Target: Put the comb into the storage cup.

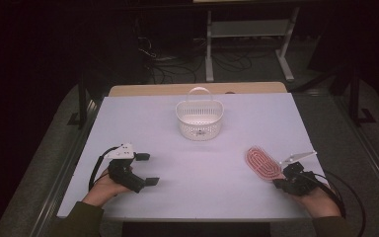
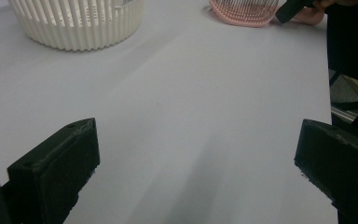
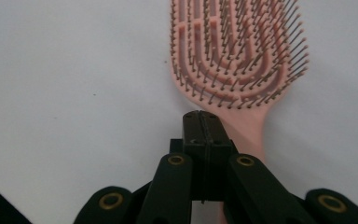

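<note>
Pink hairbrush met by the right tool on the desk

The pink hairbrush (image 1: pixel 262 163) is seen lying bristles up at the right of the white desk (image 1: pixel 197 168); the right tool (image 3: pixel 203 122) is shown with jaws pressed together over its handle. The left tool (image 1: pixel 147 169) is held with jaws wide apart, nothing between them, the white basket (image 1: pixel 199 118) standing well beyond

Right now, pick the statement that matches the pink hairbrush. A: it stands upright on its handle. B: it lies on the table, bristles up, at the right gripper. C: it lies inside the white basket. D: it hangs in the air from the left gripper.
B: the pink hairbrush lies flat on the table, bristles up, with the right gripper shut above its handle; whether the jaws touch it cannot be told.
</note>
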### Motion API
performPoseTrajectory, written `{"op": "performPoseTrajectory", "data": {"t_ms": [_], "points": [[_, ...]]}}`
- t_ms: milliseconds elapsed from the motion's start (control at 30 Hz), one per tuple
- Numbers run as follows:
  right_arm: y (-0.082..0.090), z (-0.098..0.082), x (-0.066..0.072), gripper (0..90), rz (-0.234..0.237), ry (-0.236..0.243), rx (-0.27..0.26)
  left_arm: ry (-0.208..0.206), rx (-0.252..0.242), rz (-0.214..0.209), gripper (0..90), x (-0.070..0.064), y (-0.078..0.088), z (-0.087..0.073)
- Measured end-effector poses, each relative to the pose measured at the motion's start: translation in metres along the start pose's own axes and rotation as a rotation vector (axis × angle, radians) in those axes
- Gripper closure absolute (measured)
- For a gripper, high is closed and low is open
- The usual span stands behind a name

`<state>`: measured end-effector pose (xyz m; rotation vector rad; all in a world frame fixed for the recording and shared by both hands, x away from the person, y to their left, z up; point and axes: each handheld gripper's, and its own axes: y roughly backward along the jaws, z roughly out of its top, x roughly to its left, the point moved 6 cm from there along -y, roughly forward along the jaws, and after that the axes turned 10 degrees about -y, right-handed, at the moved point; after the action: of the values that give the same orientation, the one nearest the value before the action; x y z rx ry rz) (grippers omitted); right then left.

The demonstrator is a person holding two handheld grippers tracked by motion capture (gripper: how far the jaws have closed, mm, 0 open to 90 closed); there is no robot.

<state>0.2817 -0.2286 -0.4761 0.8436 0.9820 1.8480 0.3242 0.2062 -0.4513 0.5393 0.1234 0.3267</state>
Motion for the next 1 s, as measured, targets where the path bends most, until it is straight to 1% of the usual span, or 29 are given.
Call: {"op": "performPoseTrajectory", "data": {"t_ms": [33, 133, 167, 200, 233, 300, 333, 400, 433, 467, 600, 700, 800, 867, 1000], "points": [[0.000, 0.000, 0.000, 89.2, 0.000, 0.000, 0.000, 0.000, -0.001, 0.000, 0.0, 0.000, 0.000, 0.000], [0.004, 0.003, 0.004, 89.1, 0.030, 0.000, -0.023, 0.006, -0.003, 0.003, 0.0, 0.001, 0.001, 0.000], [0.007, 0.008, 0.008, 85.4, 0.047, 0.007, -0.051, 0.006, -0.004, 0.004, 0.0, 0.001, 0.001, 0.000], [0.007, 0.008, 0.008, 85.4, 0.047, 0.007, -0.051, 0.005, -0.004, 0.004, 0.0, 0.001, 0.001, 0.000], [0.008, 0.010, 0.009, 83.2, 0.061, 0.004, -0.067, 0.005, -0.005, 0.004, 0.0, 0.001, 0.001, 0.000], [0.010, 0.014, 0.013, 75.9, 0.088, 0.015, -0.095, 0.006, -0.004, 0.005, 0.0, 0.001, 0.001, 0.000], [0.011, 0.017, 0.015, 74.1, 0.097, 0.016, -0.113, 0.006, -0.004, 0.005, 0.0, 0.001, 0.001, 0.000], [0.013, 0.023, 0.019, 67.7, 0.114, 0.026, -0.142, 0.007, -0.008, 0.005, 0.0, 0.001, 0.002, 0.000], [0.015, 0.030, 0.024, 62.0, 0.126, 0.044, -0.178, 0.005, -0.007, 0.005, 0.0, 0.001, 0.002, 0.000], [0.015, 0.030, 0.024, 62.0, 0.126, 0.044, -0.178, 0.006, -0.007, 0.005, 0.0, 0.001, 0.002, 0.000], [0.011, 0.043, 0.034, 48.8, 0.162, 0.081, -0.211, 0.005, -0.002, 0.002, 0.0, 0.000, 0.001, 0.000], [0.006, 0.052, 0.041, 39.0, 0.160, 0.112, -0.243, 0.005, -0.005, 0.002, 0.0, 0.001, 0.002, 0.000], [0.000, 0.060, 0.046, 30.7, 0.162, 0.119, -0.267, 0.005, -0.004, -0.001, 0.0, 0.001, 0.002, 0.000], [-0.004, 0.064, 0.049, 26.4, 0.173, 0.125, -0.282, 0.005, -0.004, -0.002, 0.0, 0.000, 0.001, 0.000], [-0.011, 0.070, 0.053, 15.4, 0.184, 0.134, -0.294, 0.002, -0.001, -0.004, 0.0, 0.000, 0.001, 0.000]]}}
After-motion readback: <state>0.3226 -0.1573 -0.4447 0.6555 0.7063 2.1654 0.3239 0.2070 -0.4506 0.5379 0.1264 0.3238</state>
